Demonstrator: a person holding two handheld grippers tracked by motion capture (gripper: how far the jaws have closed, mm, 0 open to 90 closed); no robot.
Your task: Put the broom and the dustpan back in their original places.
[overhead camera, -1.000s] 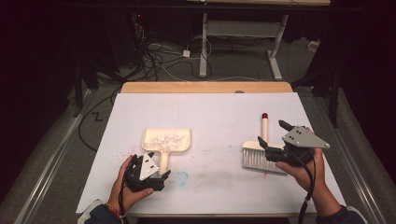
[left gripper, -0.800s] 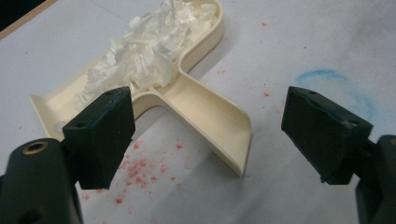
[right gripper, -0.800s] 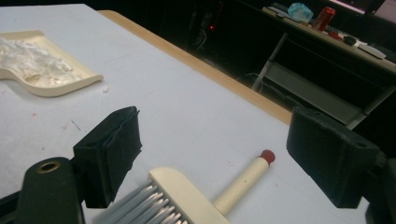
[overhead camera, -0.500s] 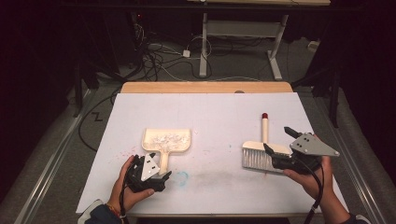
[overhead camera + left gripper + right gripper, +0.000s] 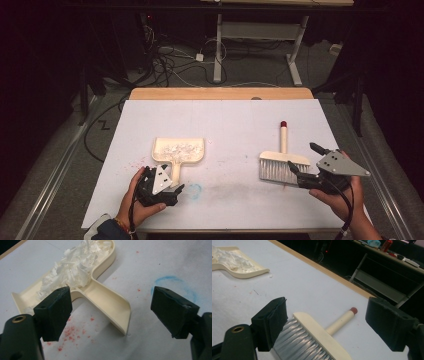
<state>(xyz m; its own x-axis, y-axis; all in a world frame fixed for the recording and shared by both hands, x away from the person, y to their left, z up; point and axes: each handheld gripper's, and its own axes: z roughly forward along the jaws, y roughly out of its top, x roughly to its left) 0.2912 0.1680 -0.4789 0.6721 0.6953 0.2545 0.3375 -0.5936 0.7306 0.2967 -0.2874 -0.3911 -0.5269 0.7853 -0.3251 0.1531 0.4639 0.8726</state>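
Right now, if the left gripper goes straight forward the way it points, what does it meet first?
Probably the dustpan: its handle end lies between the open jaws of the left gripper, just ahead. Depth is unclear, so it may pass slightly above the handle.

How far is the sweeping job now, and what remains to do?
The sweeping looks done: the white paper scraps lie in the cream dustpan, and the brush lies flat on the table. Nothing is in hand: the left gripper is open at the dustpan handle, and the right gripper is open beside the brush. Lifting and emptying the dustpan probably remains. A few red specks stay on the table.
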